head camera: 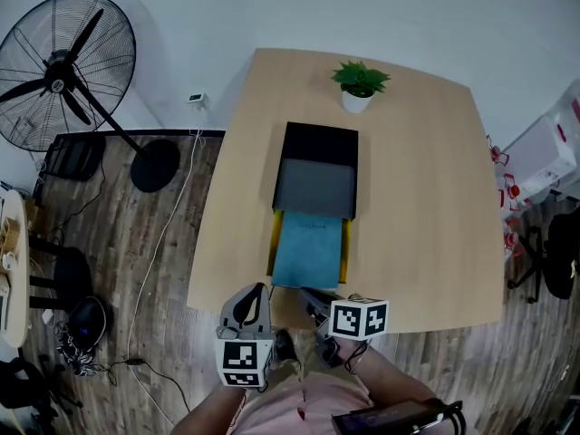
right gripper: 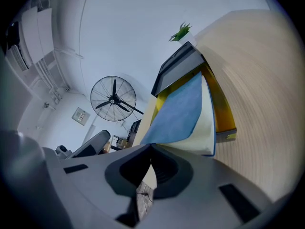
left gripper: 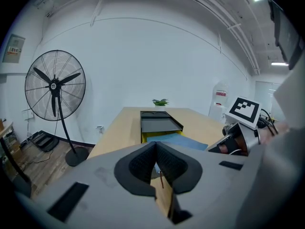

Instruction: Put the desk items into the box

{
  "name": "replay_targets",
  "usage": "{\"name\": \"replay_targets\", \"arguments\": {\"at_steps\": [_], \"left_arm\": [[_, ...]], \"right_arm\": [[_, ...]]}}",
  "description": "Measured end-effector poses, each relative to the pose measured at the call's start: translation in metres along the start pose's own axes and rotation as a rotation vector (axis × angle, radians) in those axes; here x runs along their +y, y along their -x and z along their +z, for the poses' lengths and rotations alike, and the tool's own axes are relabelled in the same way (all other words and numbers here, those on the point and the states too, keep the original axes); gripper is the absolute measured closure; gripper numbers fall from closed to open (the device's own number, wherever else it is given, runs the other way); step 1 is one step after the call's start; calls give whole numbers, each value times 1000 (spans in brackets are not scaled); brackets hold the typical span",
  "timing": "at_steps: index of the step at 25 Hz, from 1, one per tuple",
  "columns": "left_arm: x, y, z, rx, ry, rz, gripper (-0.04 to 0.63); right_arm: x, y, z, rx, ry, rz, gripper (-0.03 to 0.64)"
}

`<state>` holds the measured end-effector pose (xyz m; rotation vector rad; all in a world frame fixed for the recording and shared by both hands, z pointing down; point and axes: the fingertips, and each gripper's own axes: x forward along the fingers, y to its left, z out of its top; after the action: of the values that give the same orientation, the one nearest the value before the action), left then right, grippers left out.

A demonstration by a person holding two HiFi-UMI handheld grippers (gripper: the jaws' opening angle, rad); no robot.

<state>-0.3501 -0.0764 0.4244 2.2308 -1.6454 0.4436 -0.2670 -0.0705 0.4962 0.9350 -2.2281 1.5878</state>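
A black box (head camera: 322, 141) lies on the wooden table (head camera: 417, 198), with a grey flat piece (head camera: 314, 188) across its near half. A blue notebook (head camera: 308, 250) rests on a yellow folder (head camera: 274, 234), and their far ends reach under the grey piece. Both grippers hover at the table's near edge, just short of the notebook. My left gripper (head camera: 250, 303) is shut and holds nothing; my right gripper (head camera: 314, 301) is shut and empty too. The right gripper view shows the blue notebook (right gripper: 183, 106) and yellow folder (right gripper: 220, 104) close ahead of the jaws.
A small potted plant (head camera: 360, 84) stands at the table's far edge behind the box. A standing fan (head camera: 63, 71) and cables are on the floor to the left. Chairs and white boxes (head camera: 553, 152) are at the right.
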Motion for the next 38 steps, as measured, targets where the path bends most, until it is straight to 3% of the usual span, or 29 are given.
{"name": "replay_targets", "arguments": {"at_steps": [14, 25, 33, 38], "left_arm": [[7, -27, 1, 34, 8, -6, 586], [10, -27, 1, 28, 8, -12, 586], [4, -11, 13, -14, -14, -25, 585], [0, 3, 34, -85, -34, -32, 586]], "right_arm": [[-21, -18, 25, 10, -72, -5, 614], [-21, -18, 30, -16, -67, -16, 614], [-3, -6, 29, -65, -30, -7, 614], [18, 11, 37, -151, 48, 10, 614]]}}
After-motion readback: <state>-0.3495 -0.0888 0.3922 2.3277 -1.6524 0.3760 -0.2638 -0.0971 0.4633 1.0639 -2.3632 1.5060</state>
